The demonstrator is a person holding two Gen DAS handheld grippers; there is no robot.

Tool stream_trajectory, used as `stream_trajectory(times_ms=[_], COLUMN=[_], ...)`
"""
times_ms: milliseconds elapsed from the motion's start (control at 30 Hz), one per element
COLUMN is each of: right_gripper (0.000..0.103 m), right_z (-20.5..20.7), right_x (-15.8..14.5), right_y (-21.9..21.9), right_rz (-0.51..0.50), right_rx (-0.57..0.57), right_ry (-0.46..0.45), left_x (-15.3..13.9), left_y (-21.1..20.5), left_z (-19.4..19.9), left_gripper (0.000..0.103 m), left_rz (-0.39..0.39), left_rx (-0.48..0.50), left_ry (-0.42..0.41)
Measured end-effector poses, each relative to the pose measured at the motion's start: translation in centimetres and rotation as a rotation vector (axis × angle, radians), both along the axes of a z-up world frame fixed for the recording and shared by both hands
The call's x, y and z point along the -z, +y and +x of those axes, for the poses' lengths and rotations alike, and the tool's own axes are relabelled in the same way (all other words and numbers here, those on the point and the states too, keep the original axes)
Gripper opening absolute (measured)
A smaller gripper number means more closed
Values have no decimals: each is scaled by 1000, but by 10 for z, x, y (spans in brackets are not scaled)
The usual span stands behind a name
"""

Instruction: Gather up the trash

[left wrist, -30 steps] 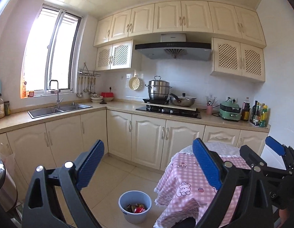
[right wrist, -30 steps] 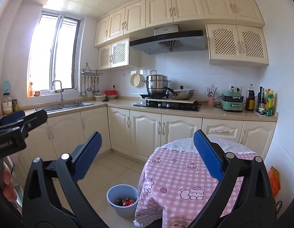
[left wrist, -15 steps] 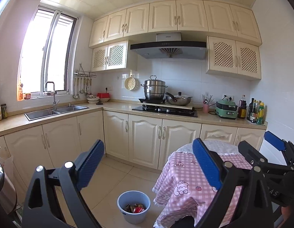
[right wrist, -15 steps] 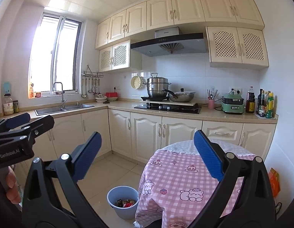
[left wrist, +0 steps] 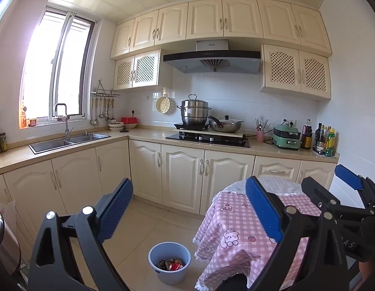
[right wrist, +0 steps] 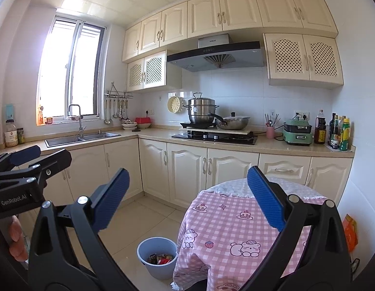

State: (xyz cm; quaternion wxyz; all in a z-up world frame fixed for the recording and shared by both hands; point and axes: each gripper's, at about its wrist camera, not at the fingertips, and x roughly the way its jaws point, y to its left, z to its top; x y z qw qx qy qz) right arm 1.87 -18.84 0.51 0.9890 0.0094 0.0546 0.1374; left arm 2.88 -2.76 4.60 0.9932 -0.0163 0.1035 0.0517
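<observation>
both grippers, left gripper (left wrist: 187,208) and right gripper (right wrist: 187,194), gaped wide and empty; trash (left wrist: 171,264) already lay in the bin (left wrist: 169,262), table (right wrist: 235,220) looked bare.

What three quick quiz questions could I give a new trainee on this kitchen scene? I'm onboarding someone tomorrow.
1. True or false: the blue bin on the floor already holds wrappers.
2. What is the left gripper holding? A) a wrapper B) a can C) nothing
3. Fill in: the bin stands beside the round table with the pink checked ____.

Key: 1 true. 2 C; it is open, as is the right gripper. 3 tablecloth.
</observation>
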Motion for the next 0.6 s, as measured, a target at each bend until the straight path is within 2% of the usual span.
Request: stream_trajectory(times_ms=[600], right_gripper=[96], right_z=[1], right_x=[2], right_y=[-1], right_rz=[3], right_rx=[-9], right_ry=[7], left_x=[7], left_y=[7], left_z=[5], left_gripper=[92], left_rz=[-7], left_rx=[20], left_ry=[20])
